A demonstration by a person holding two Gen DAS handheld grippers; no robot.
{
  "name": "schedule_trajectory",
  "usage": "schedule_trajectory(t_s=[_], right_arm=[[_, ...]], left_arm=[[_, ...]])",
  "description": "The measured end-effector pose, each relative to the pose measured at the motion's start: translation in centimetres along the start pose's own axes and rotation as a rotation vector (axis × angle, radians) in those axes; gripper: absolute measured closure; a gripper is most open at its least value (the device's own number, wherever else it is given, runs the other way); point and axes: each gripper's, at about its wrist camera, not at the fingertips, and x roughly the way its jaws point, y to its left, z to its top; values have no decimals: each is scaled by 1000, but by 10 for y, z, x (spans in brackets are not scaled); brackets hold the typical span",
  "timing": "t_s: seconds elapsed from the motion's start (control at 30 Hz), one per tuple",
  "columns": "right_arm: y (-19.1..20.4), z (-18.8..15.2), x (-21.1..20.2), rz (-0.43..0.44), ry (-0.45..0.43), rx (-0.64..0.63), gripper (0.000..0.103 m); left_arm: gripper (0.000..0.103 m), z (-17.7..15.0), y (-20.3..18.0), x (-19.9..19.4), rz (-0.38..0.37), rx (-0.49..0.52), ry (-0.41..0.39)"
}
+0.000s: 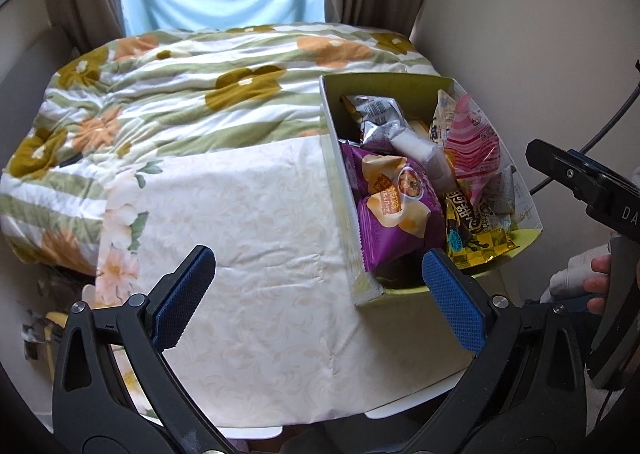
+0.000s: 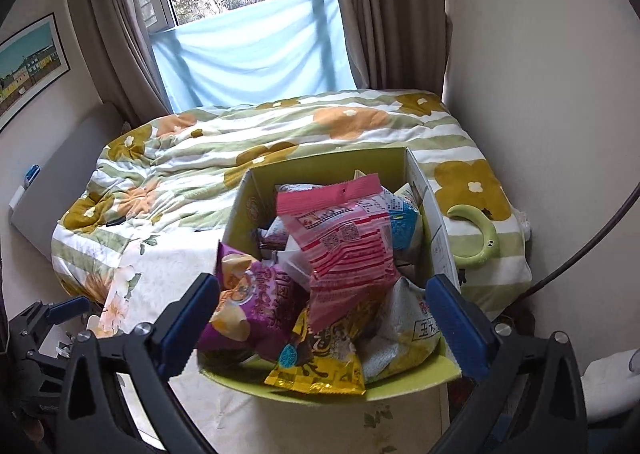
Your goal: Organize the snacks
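Blue-padded left gripper (image 1: 318,296) spread wide, empty, over the cream cloth (image 1: 260,222); green box (image 1: 384,81) at its 2 o'clock. Right gripper (image 2: 322,326) fully spread, empty, above the pink packet (image 2: 344,250) at 12. Judged: drop-off done; next, find any snack outside the box.

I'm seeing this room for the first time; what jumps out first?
A green cardboard box crammed with snack bags sits at the table's right edge, a pink bag on top. Behind it lies a flower-print quilt. Both the left gripper and right gripper hang open, empty.
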Motion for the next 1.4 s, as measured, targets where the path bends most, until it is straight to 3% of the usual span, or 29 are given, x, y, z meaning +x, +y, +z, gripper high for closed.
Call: schedule_trajectory(t_s=[0.3,0.5,0.83,1.4], right_arm=[[59,-31,-108,-13,-189,-92,1],[85,-53,-150,-77,-264,-131,1],[91,-70,-161,-88,-251,-115,1],[90,-73,-147,-92,-212,-102,1]], left_arm=[[0,-22,33,-128,98,-56,-243],[0,-50,39,-174,161,-32,-329],[0,-72,39,-188,161,-33,-355],[0,-70,35,-184,166,-29,-354]])
